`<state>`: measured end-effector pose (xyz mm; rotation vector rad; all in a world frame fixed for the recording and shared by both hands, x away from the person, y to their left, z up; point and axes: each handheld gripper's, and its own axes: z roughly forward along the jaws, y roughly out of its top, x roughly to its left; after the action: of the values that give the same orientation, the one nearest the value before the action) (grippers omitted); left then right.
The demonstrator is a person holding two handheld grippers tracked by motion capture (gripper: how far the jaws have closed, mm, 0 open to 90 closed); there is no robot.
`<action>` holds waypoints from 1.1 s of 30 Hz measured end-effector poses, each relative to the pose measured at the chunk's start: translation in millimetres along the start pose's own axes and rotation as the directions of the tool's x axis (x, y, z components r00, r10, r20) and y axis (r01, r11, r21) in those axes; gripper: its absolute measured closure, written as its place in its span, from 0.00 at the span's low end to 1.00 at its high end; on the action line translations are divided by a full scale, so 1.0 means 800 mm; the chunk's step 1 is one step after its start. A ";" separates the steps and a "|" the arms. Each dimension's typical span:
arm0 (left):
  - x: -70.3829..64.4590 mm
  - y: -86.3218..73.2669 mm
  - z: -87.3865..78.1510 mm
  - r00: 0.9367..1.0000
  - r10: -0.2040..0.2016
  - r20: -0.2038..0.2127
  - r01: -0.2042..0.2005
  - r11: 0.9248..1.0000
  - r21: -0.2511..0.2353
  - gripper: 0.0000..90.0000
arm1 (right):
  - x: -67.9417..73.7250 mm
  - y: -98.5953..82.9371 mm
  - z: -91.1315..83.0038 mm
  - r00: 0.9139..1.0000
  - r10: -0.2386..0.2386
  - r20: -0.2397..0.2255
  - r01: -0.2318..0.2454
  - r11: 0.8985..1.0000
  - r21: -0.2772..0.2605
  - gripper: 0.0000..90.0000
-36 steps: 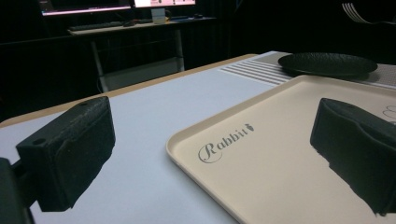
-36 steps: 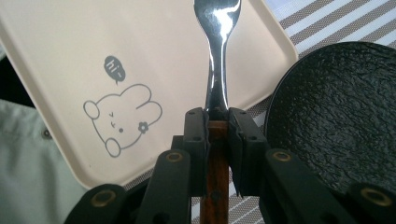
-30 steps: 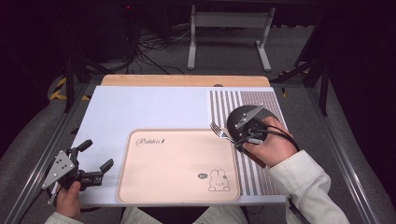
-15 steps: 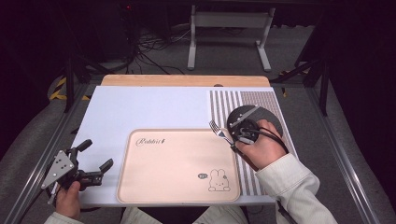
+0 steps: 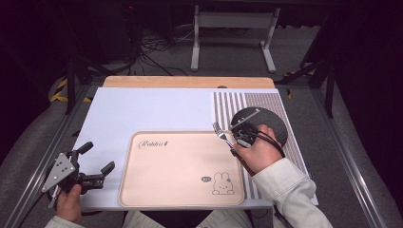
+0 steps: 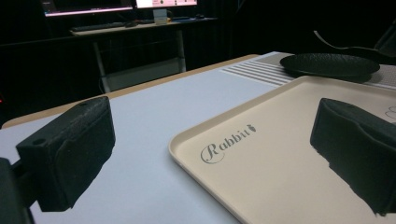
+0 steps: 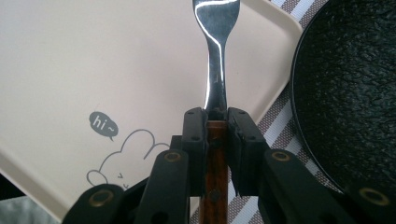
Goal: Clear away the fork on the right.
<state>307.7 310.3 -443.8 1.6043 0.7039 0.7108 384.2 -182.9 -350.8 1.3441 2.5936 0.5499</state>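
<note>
The right tool (image 5: 234,142) has its jaws closed tight on the wooden handle of a fork (image 5: 221,133). In the right gripper view the jaws press both sides of the brown handle, and the fork (image 7: 216,56) runs straight out from them with its metal neck and head over the tray's (image 7: 93,60) corner. From the high view the fork sits above the far right corner of the tray (image 5: 180,199), tines pointing toward the table's far left, and just beside a black plate (image 5: 273,121) that lies on a striped mat (image 5: 228,102) by the table's right edge.

The left tool (image 5: 95,161) is held near the table's (image 5: 142,107) near left corner, just left of the tray, its jaws spread wide with nothing between them. In the left gripper view the two black jaws stand far apart, with the tray (image 6: 243,158) and its "Rabbit" lettering between them and the plate (image 6: 331,65) farther off.
</note>
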 end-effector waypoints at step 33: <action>0.001 0.001 -0.002 1.000 0.002 -0.001 -0.002 1.000 -0.003 0.01 | 0.022 -0.008 0.065 0.996 0.091 -0.016 -0.090 0.994 0.062 0.87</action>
<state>307.3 311.7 -443.1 1.6029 0.7017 0.7136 385.4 -159.4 -400.7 1.4890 2.5950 0.5026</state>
